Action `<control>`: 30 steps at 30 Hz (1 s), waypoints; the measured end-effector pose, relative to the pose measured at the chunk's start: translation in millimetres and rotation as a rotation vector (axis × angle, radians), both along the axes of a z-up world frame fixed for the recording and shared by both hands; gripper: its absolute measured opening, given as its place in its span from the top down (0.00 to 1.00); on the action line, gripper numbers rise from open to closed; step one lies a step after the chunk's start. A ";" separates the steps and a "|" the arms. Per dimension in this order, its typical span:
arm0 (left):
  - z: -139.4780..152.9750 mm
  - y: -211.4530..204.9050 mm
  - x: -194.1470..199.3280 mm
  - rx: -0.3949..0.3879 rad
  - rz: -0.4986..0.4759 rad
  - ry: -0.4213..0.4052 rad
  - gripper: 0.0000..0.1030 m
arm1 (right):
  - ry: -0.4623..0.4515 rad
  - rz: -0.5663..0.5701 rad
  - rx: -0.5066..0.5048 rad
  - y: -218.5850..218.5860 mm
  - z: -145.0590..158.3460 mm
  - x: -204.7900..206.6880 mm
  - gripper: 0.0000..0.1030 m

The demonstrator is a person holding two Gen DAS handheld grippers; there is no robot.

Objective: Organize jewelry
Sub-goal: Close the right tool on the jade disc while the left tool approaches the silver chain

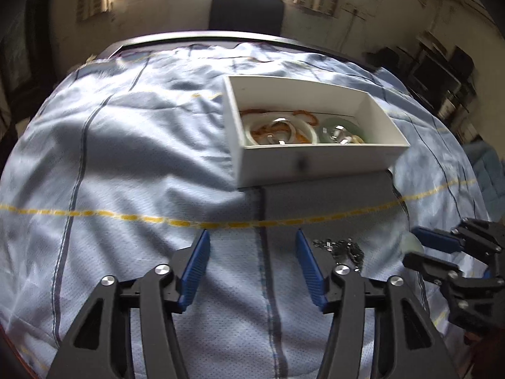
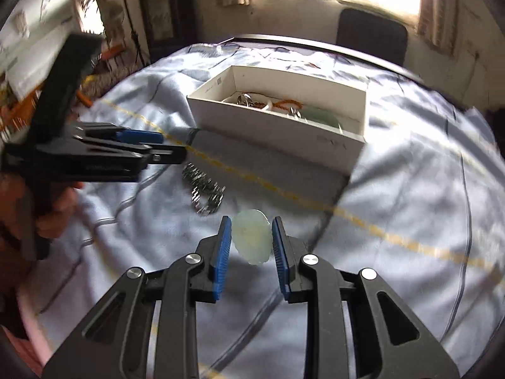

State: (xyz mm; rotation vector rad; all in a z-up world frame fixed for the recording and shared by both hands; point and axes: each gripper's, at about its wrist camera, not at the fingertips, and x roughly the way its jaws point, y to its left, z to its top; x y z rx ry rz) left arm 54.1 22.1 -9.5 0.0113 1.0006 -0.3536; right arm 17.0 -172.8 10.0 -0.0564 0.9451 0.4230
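A white open box (image 1: 315, 161) (image 2: 274, 132) sits on the cloth and holds white and green bangles (image 1: 284, 129), silver rings and orange beads. My right gripper (image 2: 251, 221) is shut on a pale green jade pendant (image 2: 252, 240), gripped by its edges above the cloth. In the left wrist view the right gripper (image 1: 412, 247) shows at the far right with the pendant (image 1: 409, 240) at its tips. A silver link chain (image 1: 342, 249) (image 2: 205, 189) lies bunched on the cloth between the grippers. My left gripper (image 1: 252, 237) (image 2: 167, 147) hovers open and empty just left of the chain.
A pale blue cloth (image 1: 126, 158) with dark stripes and a yellow dashed line covers the table. A dark chair back (image 1: 247, 12) stands beyond the far edge under a bright window. Cluttered shelves (image 1: 442, 72) line the right wall. A hand (image 2: 56, 214) holds the left gripper's handle.
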 end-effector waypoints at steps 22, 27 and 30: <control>-10.1 -52.4 -29.8 0.051 -0.217 -0.086 0.30 | 0.029 -0.028 0.132 -23.9 -2.3 -19.8 0.75; -12.7 -61.7 -31.7 0.104 -0.224 -0.106 0.24 | 0.030 -0.024 0.131 -22.7 -1.9 -20.0 0.75; -14.7 -66.6 -33.8 0.132 -0.226 -0.121 0.21 | 0.029 -0.023 0.132 -22.3 -2.1 -20.5 0.75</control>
